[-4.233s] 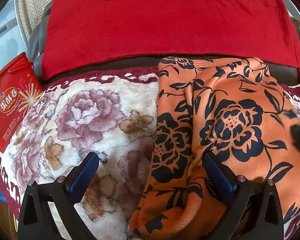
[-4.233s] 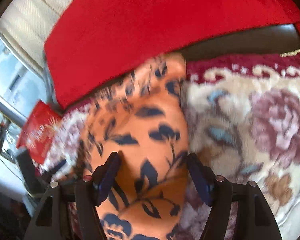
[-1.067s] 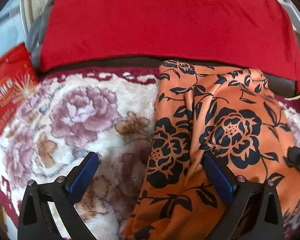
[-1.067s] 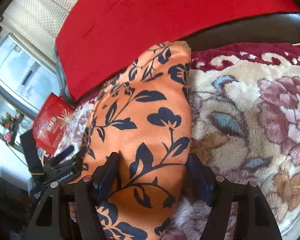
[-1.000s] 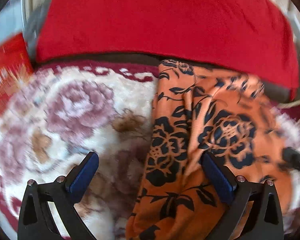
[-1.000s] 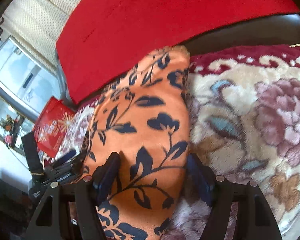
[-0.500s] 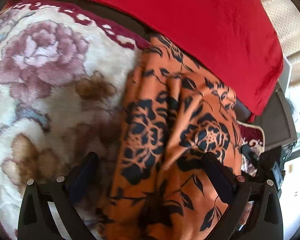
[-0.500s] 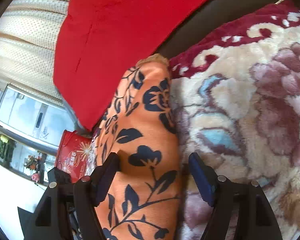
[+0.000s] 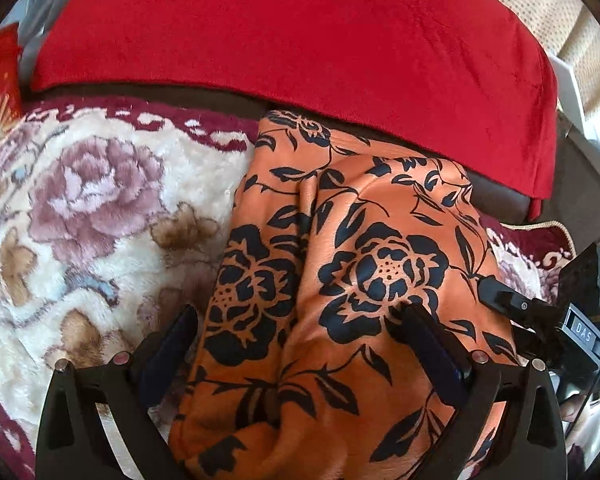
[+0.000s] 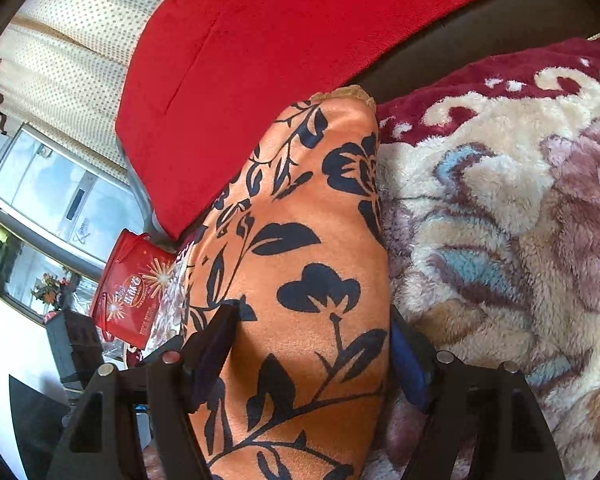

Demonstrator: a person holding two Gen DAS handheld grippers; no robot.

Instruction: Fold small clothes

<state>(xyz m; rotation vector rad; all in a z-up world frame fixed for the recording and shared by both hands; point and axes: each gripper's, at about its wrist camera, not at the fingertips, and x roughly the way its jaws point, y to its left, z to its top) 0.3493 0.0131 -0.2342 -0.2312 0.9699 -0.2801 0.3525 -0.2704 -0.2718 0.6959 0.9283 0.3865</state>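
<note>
An orange garment with black flowers (image 9: 340,280) lies folded into a long strip on a plush floral blanket (image 9: 92,216). My left gripper (image 9: 296,344) is open and straddles the garment's near left part, its right finger resting on the cloth. The right gripper's body (image 9: 540,312) shows at the strip's right edge in the left wrist view. In the right wrist view the garment (image 10: 300,264) runs up the middle. My right gripper (image 10: 312,344) is open, with one finger on either side of the strip's right edge.
A red blanket (image 9: 300,32) covers the dark sofa back behind the garment. A red printed box (image 10: 132,284) stands at the far left past the blanket, with a window and dotted curtain (image 10: 60,40) behind it. Floral blanket (image 10: 520,220) spreads to the right.
Both grippers have swung and pushed closer onto the garment. The garment has bunched into a narrower, humped strip. Both grippers have stayed open.
</note>
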